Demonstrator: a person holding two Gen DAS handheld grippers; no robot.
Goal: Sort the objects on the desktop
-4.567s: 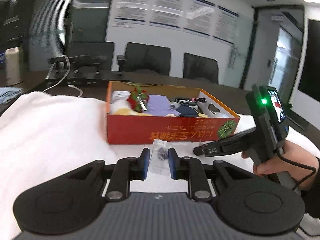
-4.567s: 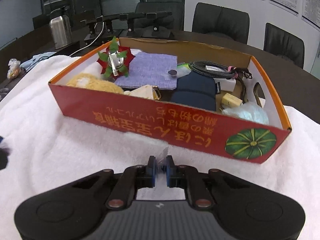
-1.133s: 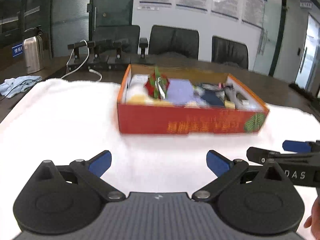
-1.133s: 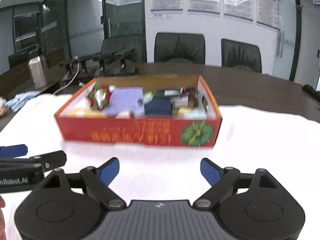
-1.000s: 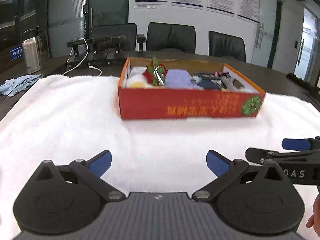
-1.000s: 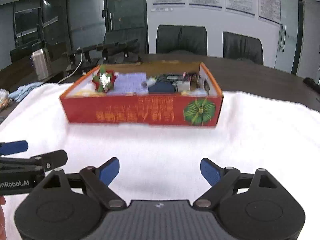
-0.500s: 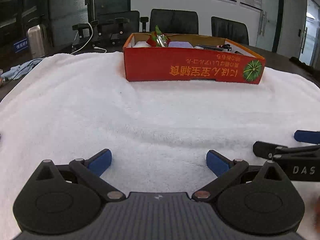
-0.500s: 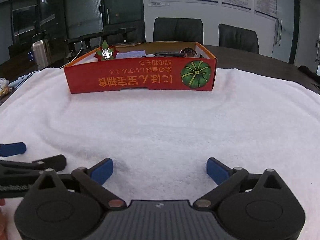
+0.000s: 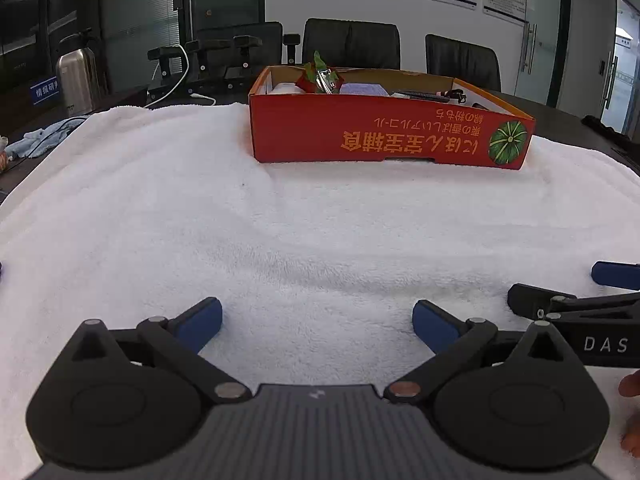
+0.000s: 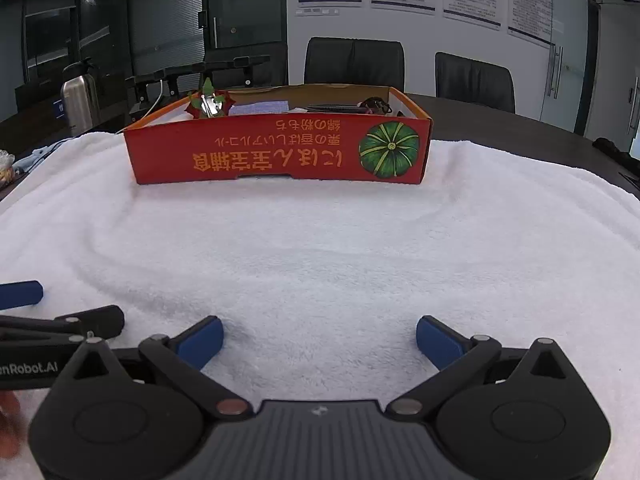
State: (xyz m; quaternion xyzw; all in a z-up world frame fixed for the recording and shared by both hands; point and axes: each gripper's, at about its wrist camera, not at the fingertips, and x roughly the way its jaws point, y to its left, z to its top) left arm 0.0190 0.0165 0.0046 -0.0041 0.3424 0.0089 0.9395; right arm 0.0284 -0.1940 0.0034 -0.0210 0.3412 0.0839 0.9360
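A red cardboard box (image 9: 392, 140) (image 10: 276, 156) with an orange rim stands on a white towel (image 9: 320, 220) at the far side. In it I see a red-and-green ornament (image 9: 320, 78) (image 10: 208, 104), a purple cloth (image 9: 362, 89) and a black cable (image 9: 424, 95); the near wall hides the rest. My left gripper (image 9: 316, 316) hangs low over the towel, open and empty. My right gripper (image 10: 320, 336) is beside it, also wide open and empty. Each view catches the other gripper's fingers (image 9: 616, 275) (image 10: 20, 294) at its edge.
A steel flask (image 9: 78, 76) and a blue cloth (image 9: 40, 140) sit on the dark table at the left. Black stands with a white cable (image 9: 180, 80) are behind the towel. Black chairs (image 9: 352, 44) line the far side. A person's fingertips (image 9: 630, 384) show at the edge.
Both grippers were shut on a small clear packet near the box; now both are open and empty. They have drawn back from the box and sunk toward the towel, then held still.
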